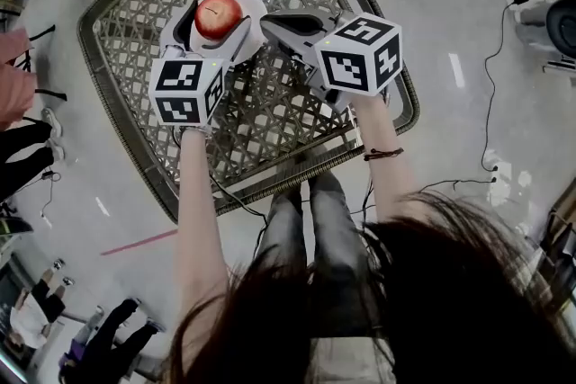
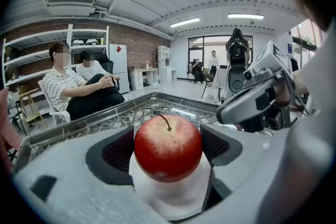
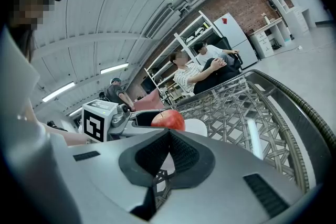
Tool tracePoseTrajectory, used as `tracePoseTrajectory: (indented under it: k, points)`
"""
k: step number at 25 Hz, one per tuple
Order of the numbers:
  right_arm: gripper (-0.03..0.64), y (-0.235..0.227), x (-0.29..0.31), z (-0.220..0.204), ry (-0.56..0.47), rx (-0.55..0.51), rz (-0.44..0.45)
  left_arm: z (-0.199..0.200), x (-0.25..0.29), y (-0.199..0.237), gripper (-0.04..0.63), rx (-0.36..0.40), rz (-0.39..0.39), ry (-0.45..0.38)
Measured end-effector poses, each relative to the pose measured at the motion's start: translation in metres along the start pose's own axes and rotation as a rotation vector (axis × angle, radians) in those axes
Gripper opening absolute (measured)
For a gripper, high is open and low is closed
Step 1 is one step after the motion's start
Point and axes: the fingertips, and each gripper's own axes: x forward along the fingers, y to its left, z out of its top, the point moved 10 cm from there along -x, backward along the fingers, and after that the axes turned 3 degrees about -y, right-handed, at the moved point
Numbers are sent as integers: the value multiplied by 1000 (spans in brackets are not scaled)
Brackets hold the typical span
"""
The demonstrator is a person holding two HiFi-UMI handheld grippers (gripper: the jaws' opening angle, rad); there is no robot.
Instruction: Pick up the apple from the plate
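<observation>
A red apple (image 1: 219, 15) (image 2: 168, 147) rests on a small white plate (image 1: 256, 4) (image 2: 173, 196) at the far side of a wicker-pattern table (image 1: 270, 121). My left gripper (image 1: 216, 21) (image 2: 168, 150) is around the apple, its dark pads (image 2: 118, 150) pressing against both sides of it. I cannot tell whether the apple is off the plate. My right gripper (image 1: 266, 21) (image 3: 169, 136) hovers just right of the plate with its pads together and nothing between them. In the right gripper view the apple (image 3: 168, 120) and plate (image 3: 197, 126) show past its tips.
The table has a raised dark rim (image 1: 126, 139). My legs (image 1: 315, 220) are at its near edge. Cables (image 1: 490, 58) lie on the floor to the right. Two people (image 2: 73, 86) sit beyond the table by shelves (image 2: 31, 55).
</observation>
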Motion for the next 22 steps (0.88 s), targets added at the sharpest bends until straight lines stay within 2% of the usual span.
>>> tracePoseTrajectory:
  k: [22]
  points:
    - [9,39,-20,39,-2,-24,3,34,-54,-11,399,-111,35,-54]
